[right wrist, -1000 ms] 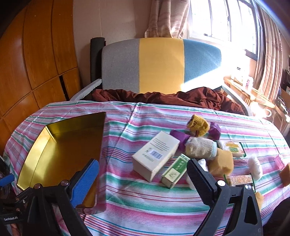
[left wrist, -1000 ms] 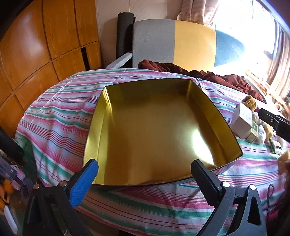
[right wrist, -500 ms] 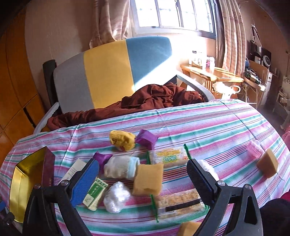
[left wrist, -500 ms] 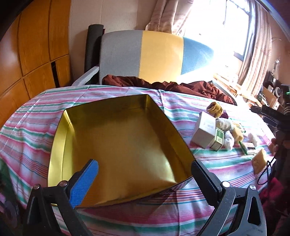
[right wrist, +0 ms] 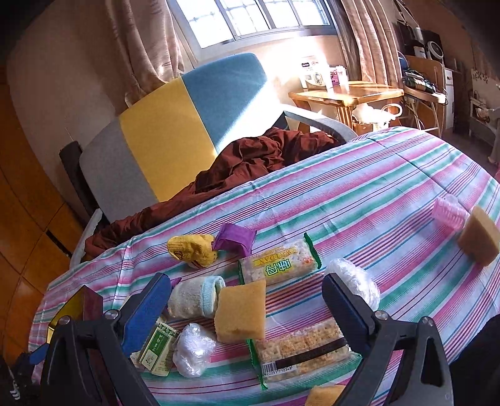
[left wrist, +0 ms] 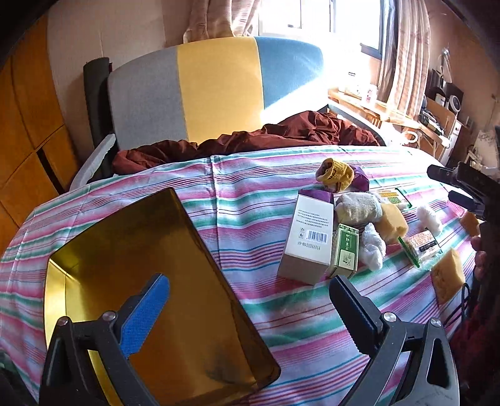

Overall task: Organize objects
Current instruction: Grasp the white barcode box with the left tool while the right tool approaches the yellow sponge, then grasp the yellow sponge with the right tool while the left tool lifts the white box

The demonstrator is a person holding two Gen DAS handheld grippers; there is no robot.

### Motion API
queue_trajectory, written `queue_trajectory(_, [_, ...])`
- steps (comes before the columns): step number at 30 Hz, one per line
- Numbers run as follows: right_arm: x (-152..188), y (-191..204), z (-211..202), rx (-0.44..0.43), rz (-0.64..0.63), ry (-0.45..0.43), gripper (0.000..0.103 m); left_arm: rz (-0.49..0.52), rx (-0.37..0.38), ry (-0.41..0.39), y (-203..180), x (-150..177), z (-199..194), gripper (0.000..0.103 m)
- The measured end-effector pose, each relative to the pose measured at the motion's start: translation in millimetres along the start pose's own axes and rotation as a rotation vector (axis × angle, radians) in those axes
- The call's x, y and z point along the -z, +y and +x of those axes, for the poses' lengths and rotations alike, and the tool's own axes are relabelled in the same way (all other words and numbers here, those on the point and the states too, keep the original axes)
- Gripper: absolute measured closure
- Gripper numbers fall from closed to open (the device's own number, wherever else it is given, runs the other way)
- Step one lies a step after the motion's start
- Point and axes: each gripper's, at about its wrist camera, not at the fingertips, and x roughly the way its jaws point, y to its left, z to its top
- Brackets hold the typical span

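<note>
You've swung both cams right, off the gold tin (left wrist: 140, 259) twd the clutter. Both grippers spread, holding 0. R gripper (right wrist: 247, 312) is nearer: yellow sponge (right wrist: 240, 312) sits btwn its fingers, right of tin; L gripper (left wrist: 250, 309) hangs by tin's right wall.

Sunlit window (right wrist: 259, 18), curtains (right wrist: 147, 40), tricolour chair (left wrist: 215, 90), wooden cabinets (left wrist: 28, 131).

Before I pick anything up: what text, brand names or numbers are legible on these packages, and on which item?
"DAN", the letters before it unclear: upper snack bar wrapper, beside large unread characters.
"922251712348": barcode on cracker packet.
White box: barcode and print, too small.
Green box: characters too blurred.
</note>
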Motion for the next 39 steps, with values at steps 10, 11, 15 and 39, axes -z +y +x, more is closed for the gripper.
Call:
queue_trajectory(10, [-2,-10,6,-0.009,0.049,0.028,0.004,0.112,0.053,0.086,-39,-34,61,0.001])
queue_trajectory(11, [-2,-11,6,-0.01,0.054,0.03,0.004,0.118,0.058,0.092,-42,-37,67,0.001])
queue_trajectory(15, [-3,-14,8,-0.011,0.067,0.033,0.004,0.146,0.079,0.124,-52,-45,88,0.008])
queue_trajectory(39, [1,-36,28,-0.015,0.132,0.214,0.004,-0.025,0.186,0.045,-30,-14,37,0.053])
